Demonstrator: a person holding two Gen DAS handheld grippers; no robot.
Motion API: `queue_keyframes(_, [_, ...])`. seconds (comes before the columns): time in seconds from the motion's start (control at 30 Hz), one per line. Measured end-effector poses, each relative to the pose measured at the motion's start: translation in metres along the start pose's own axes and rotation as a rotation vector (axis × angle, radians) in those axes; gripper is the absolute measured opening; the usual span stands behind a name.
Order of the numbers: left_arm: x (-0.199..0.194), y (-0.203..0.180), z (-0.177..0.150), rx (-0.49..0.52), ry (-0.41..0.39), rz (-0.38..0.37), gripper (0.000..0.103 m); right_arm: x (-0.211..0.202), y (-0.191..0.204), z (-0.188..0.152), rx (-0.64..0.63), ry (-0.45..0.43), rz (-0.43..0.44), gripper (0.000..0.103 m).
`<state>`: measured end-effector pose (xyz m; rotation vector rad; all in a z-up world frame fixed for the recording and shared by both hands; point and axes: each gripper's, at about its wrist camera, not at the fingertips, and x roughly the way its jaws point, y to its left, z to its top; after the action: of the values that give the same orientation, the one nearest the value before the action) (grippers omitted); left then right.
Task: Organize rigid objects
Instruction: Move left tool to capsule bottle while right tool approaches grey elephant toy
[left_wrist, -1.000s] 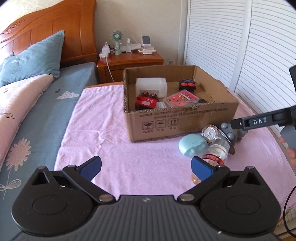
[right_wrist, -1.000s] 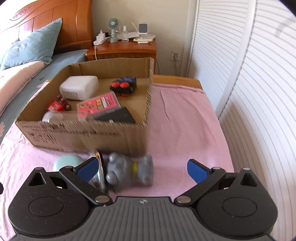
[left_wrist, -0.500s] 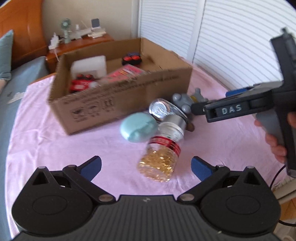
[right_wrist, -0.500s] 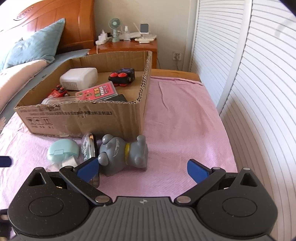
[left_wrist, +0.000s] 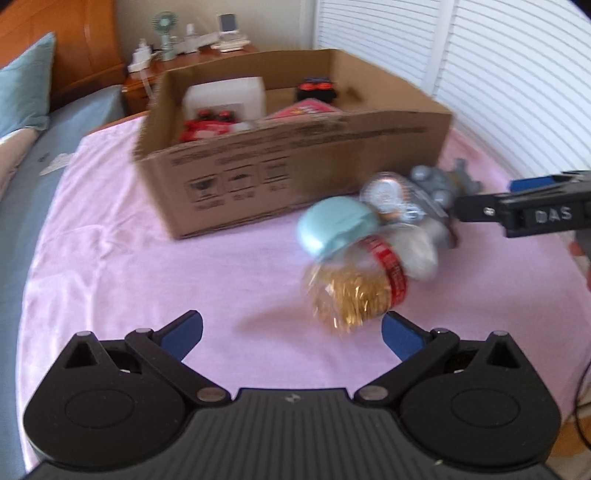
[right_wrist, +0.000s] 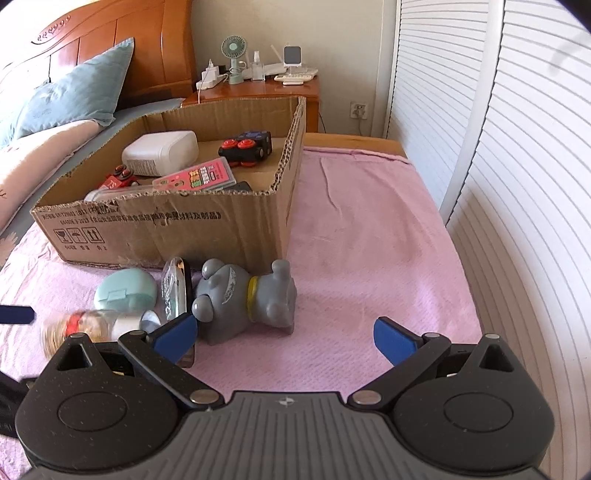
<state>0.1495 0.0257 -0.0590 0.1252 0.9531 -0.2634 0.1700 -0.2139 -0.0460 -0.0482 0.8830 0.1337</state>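
Right gripper (right_wrist: 286, 338) hovering agape, empty, just short of grey bear figurine (right_wrist: 243, 299) lying sideways before cardboard box (right_wrist: 166, 236); left gripper (left_wrist: 291, 332) gaping, nearing capsule bottle (left_wrist: 354, 291), farther from bear.

- The left gripper (left_wrist: 291, 332) is held low and level, its blue-padded fingers (left_wrist: 183, 334) spread wide with nothing between them.
- The right gripper (right_wrist: 284, 338) is likewise spread wide, fingers (right_wrist: 393, 338) empty.
- In the left wrist view the right gripper reaches in from the right edge, pointing leftward.
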Motion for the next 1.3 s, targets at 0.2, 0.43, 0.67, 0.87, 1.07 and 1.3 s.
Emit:
queue_keyframes(0.2, [0.001,0.013,-0.003,-0.024,0.007,0.042,0.102,0.012,0.005,0.0,-0.024,0.022,-0.008,0.103])
queue_keyframes(0.43, [-0.001,0.01,-0.006,-0.025,0.001,0.008,0.102,0.022,0.018,0.008,-0.052,0.019,0.013,0.103])
queue_keyframes(0.67, [0.005,-0.002,-0.007,-0.013,0.003,-0.02,0.102,0.037,0.018,0.008,-0.067,0.025,0.007,0.103])
queue_keyframes(0.87, [0.004,-0.015,-0.009,0.011,-0.015,-0.06,0.102,0.033,0.002,0.001,-0.067,0.019,0.016,0.103])
queue_keyframes(1.07, [0.007,-0.037,-0.012,0.059,-0.049,-0.048,0.103,0.033,-0.003,-0.005,-0.118,0.012,0.029,0.103])
queue_keyframes(1.3, [0.006,-0.051,-0.018,0.026,-0.1,-0.026,0.102,0.032,-0.008,-0.007,-0.153,-0.004,0.06,0.103])
